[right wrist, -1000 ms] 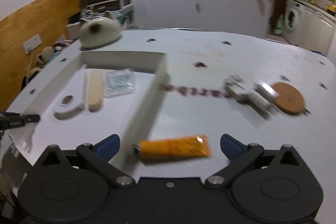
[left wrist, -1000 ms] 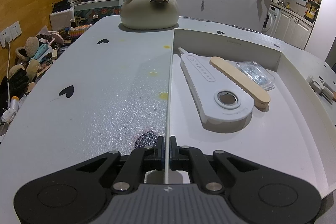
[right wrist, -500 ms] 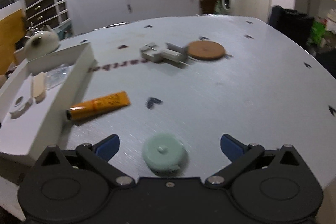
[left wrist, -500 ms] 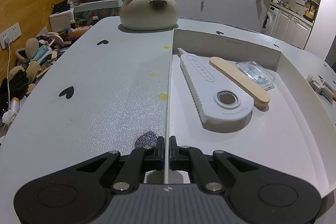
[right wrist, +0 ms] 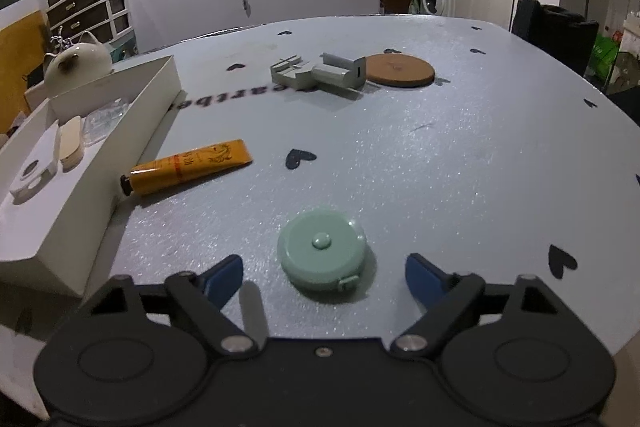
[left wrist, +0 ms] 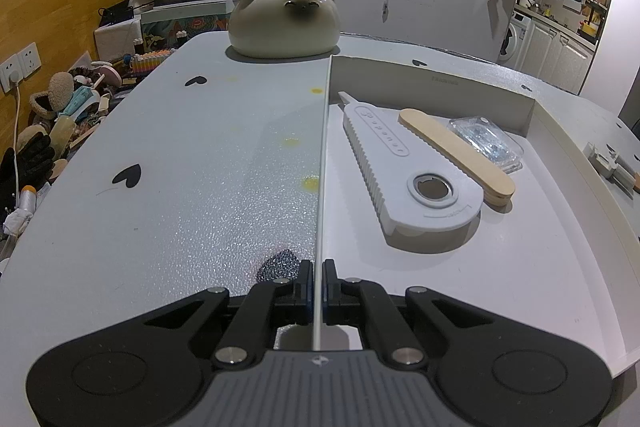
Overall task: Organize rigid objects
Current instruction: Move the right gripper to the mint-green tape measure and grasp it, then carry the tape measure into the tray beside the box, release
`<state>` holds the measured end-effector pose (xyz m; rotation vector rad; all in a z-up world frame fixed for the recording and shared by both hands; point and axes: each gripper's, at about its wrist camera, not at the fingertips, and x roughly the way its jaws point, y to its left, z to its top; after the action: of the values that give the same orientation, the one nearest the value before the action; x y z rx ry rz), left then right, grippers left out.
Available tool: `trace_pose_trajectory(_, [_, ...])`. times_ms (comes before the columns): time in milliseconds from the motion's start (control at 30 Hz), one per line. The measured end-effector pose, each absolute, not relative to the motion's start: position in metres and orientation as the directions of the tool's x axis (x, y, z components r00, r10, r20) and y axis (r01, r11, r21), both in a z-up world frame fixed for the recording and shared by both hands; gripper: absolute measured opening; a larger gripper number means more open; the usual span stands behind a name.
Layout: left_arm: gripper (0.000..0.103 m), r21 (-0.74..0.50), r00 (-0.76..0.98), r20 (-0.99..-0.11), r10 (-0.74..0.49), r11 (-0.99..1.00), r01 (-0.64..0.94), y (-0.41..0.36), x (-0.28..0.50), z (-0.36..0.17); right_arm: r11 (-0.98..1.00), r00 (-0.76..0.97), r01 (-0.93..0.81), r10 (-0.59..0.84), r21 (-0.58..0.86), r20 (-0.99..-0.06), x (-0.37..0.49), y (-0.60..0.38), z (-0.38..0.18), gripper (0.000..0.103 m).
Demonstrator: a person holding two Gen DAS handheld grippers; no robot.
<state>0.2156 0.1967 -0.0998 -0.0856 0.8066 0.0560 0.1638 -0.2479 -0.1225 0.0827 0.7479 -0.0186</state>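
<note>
My left gripper [left wrist: 316,279] is shut on the thin left wall of the white box [left wrist: 324,147]. Inside the box lie a white opener [left wrist: 400,171], a wooden stick [left wrist: 456,155] and a clear plastic packet [left wrist: 486,143]. In the right wrist view, a round mint-green tape measure [right wrist: 322,253] lies flat on the table between the blue pads [right wrist: 222,277] of my right gripper [right wrist: 324,277]. Its jaws are closing, with a gap still on both sides of the tape measure. An orange tube [right wrist: 188,167] lies beside the box [right wrist: 80,187].
A grey block-shaped gadget [right wrist: 320,75] and a cork coaster [right wrist: 400,70] sit farther back on the table. A cat-shaped ceramic pot [left wrist: 286,21] stands beyond the box. Clutter lies on the floor off the table's left edge [left wrist: 60,115].
The right gripper swung from over the orange tube to the green tape measure, came lower, and its jaws narrowed. The left gripper kept its hold and did not move.
</note>
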Motion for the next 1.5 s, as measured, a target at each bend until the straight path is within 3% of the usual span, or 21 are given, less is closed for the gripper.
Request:
trace_pose_trajectory(267, [0.003,-0.054,0.691,-0.722,0.018,0.995,-0.082,0.197,0.216,-0.1,0.999,0.749,0.029,-0.007,0.022,-0.662,0.166,-0.245,-0.121,0.05])
trace_pose_trajectory(633, [0.003,-0.054,0.692,-0.722,0.018,0.995,-0.082,0.197,0.216,-0.1,0.999,0.75,-0.023,0.043,0.038,-0.66,0.172,-0.231,-0.115,0.05])
trace_pose_trajectory(1200, [0.003,-0.074,0.696,-0.718,0.003,0.994,-0.081,0.198,0.215,-0.101,0.938,0.781,-0.335,0.326,0.083,-0.533,0.265,-0.14,-0.052,0.05])
trace_pose_trajectory(1500, [0.003,-0.07,0.695,-0.719,0.004,0.994,-0.079,0.197,0.216,-0.101,0.923,0.712,-0.372,0.348,0.092,-0.61,0.333,-0.095,-0.061,0.05])
